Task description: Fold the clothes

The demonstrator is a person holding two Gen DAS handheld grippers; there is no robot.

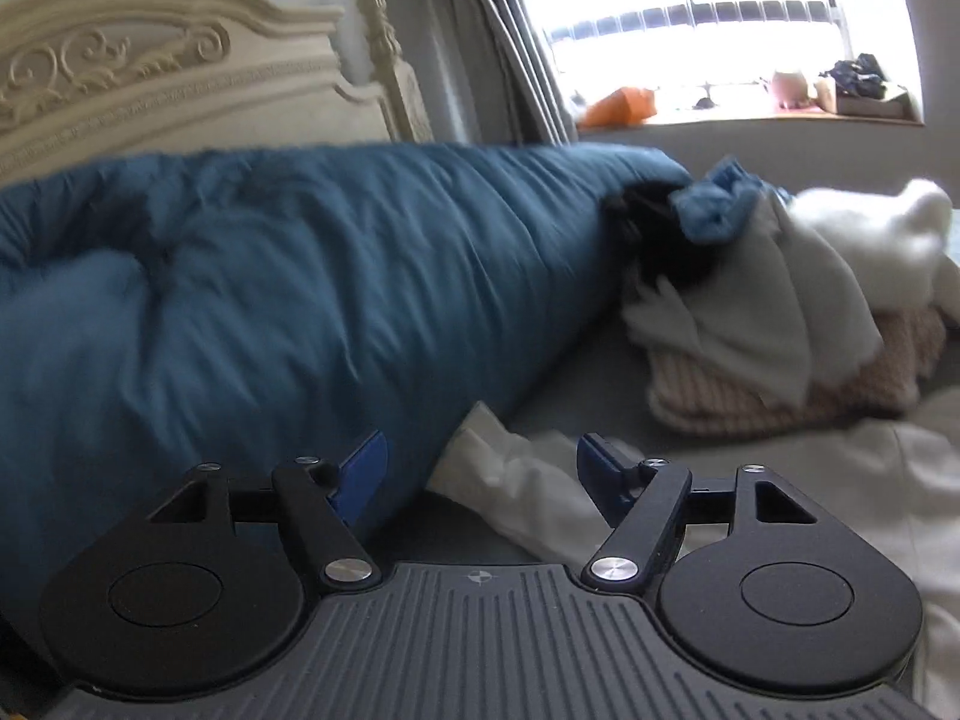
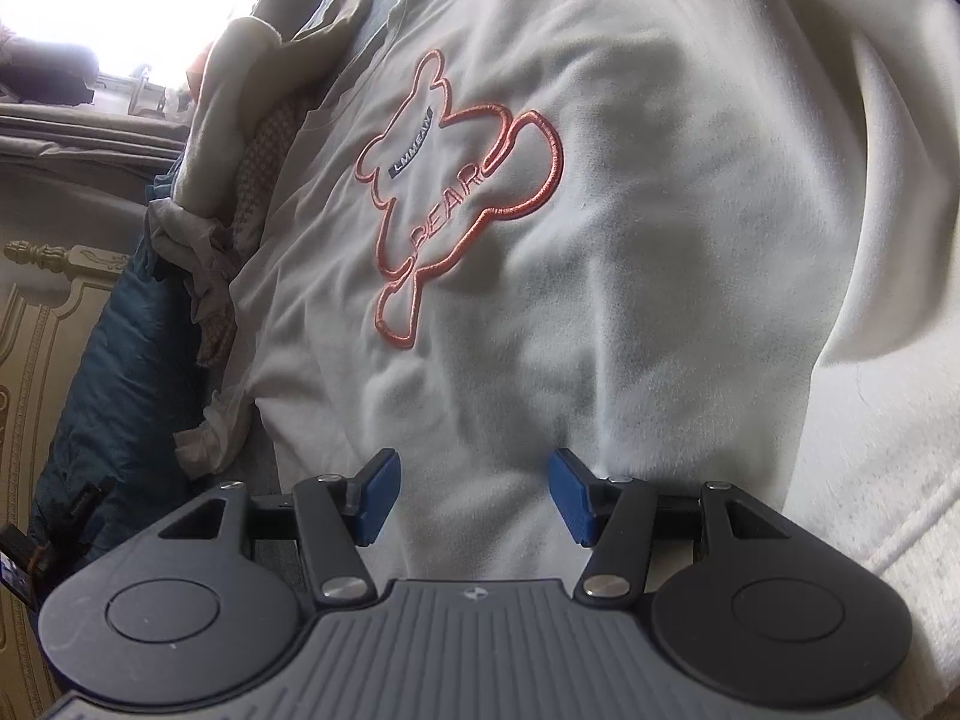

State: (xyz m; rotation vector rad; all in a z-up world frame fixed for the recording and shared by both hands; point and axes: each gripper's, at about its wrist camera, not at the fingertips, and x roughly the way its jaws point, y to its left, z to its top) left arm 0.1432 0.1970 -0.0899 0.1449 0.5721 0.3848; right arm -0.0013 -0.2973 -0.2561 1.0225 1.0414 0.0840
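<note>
Lying spread out on the bed [image 1: 576,372], front up, is a white sweatshirt [image 2: 630,228] with a pink bear outline [image 2: 450,192] stitched on it. The right gripper [image 2: 473,495] hangs low over the shirt's lower part, its blue fingers wide apart with nothing between them. The left gripper [image 1: 480,483] is also wide and holds nothing; it points at a white sleeve [image 1: 516,480] that lies beside the rolled blue quilt [image 1: 300,276] near the headboard [image 1: 180,78] end. A heap of other clothes [image 1: 780,312] sits farther along the bed, toward the window [image 1: 720,30].

I think the shirt is soft, thick and a bit fluffy. It looks light, will bend anywhere and will not break. It may sag and bunch when lifted, so a thin pinch could slip. Good places to grab seem to be the sleeve cuff, a shoulder seam, or the ribbed hem [image 2: 918,528], where the cloth is firmer.
</note>
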